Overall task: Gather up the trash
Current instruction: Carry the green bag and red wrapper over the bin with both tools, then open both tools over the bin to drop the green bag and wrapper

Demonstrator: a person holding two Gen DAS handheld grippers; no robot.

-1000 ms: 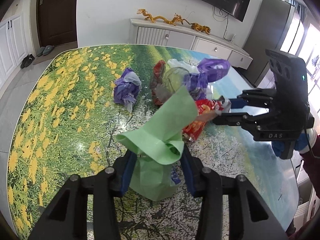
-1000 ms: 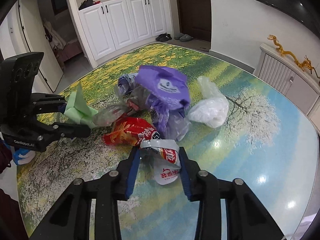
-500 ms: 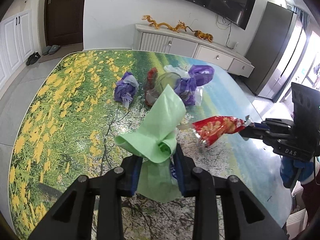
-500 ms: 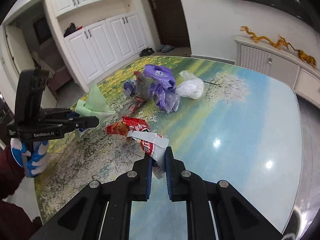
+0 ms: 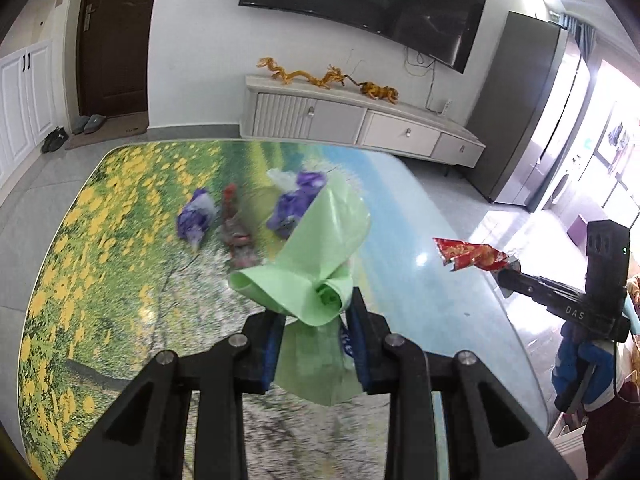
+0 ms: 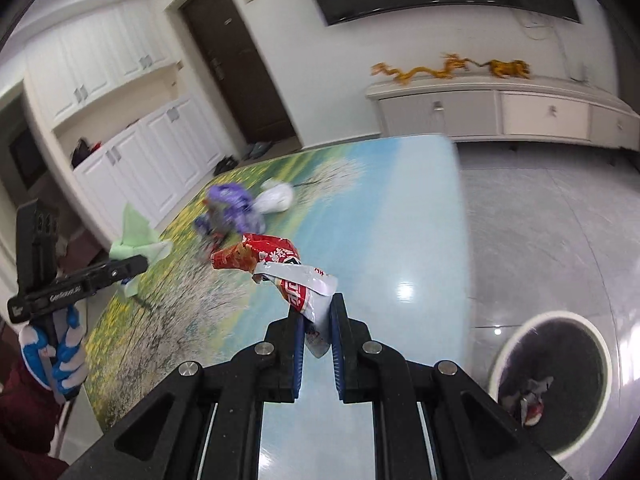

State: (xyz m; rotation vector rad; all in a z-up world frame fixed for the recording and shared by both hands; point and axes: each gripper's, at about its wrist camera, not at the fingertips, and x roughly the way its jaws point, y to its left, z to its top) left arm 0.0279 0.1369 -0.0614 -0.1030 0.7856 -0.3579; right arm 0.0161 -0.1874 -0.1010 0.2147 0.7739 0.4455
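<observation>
The right claw [image 6: 316,336] is clenched on a red and white snack wrapper [image 6: 280,268], lifted clear of the landscape-printed table [image 6: 400,208]. The left claw [image 5: 316,344] grips a crumpled green bag [image 5: 320,256]. More trash, purple bags [image 5: 296,204], lies on the table at twelve o'clock. A round bin [image 6: 560,384] stands on the floor at four o'clock.
</observation>
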